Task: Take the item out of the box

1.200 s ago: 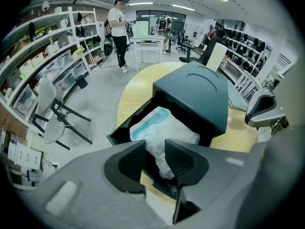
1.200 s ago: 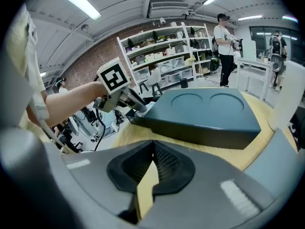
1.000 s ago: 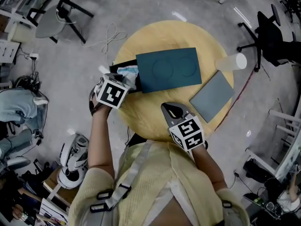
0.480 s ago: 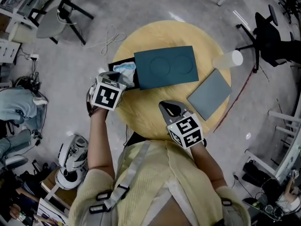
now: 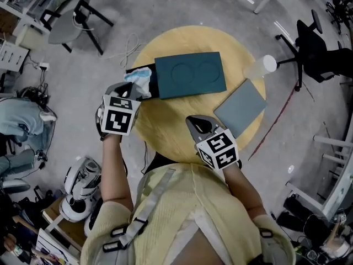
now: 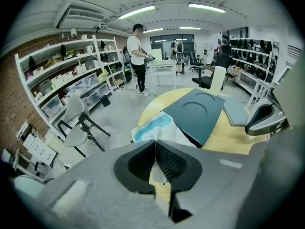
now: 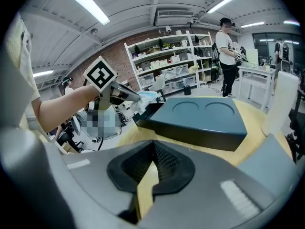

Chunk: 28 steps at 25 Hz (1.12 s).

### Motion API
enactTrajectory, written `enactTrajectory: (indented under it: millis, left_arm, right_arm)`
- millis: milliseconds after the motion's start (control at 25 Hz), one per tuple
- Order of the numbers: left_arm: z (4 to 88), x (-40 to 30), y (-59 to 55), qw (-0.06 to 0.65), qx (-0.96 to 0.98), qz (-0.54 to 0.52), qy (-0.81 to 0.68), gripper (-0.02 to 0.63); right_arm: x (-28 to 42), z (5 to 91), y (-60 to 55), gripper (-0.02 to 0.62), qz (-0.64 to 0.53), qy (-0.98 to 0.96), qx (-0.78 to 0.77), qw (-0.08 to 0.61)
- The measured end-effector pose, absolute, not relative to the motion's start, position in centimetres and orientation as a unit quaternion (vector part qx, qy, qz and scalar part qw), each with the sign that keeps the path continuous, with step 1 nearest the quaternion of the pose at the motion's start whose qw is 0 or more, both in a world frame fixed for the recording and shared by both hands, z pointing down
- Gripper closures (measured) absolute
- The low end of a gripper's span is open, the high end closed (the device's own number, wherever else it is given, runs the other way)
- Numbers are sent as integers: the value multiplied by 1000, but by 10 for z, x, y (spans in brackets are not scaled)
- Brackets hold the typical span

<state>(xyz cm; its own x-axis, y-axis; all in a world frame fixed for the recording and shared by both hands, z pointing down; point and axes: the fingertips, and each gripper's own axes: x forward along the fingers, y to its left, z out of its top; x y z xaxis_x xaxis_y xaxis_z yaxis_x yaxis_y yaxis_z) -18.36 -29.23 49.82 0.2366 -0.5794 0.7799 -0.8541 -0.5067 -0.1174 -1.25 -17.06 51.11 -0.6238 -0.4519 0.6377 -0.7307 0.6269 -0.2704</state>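
While the left gripper [image 5: 130, 91] has its jaws pressed together on a corner of the white and blue bag [image 5: 139, 77], most of the bag lies at the box's [image 5: 190, 73] left end, bulging out of the opened end and partly over the edge of the round bench [image 5: 165, 127]. The box lies with its long axis across the person's front, and the bag comes out along that same line, away from the box toward the left gripper. A clean pull would therefore likely run straight on along that axis, not upward. The right gripper [image 5: 199, 127] hangs on the near side of the box, apart from it, with its jaws together and nothing between them. It looks close enough to steady the box if the box drags.
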Motion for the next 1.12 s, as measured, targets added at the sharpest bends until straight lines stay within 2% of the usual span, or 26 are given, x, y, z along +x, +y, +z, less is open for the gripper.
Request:
enactTrajectory:
  millis: [240, 1120]
  left_arm:
    - [471, -189, -267, 152, 765, 372, -503, 597]
    - [460, -181, -170, 176, 760, 323, -535, 597]
  right_arm:
    - [-8, 501, -161, 591, 247, -871, 334, 261]
    - [12, 477, -133, 591, 209, -890, 318, 253]
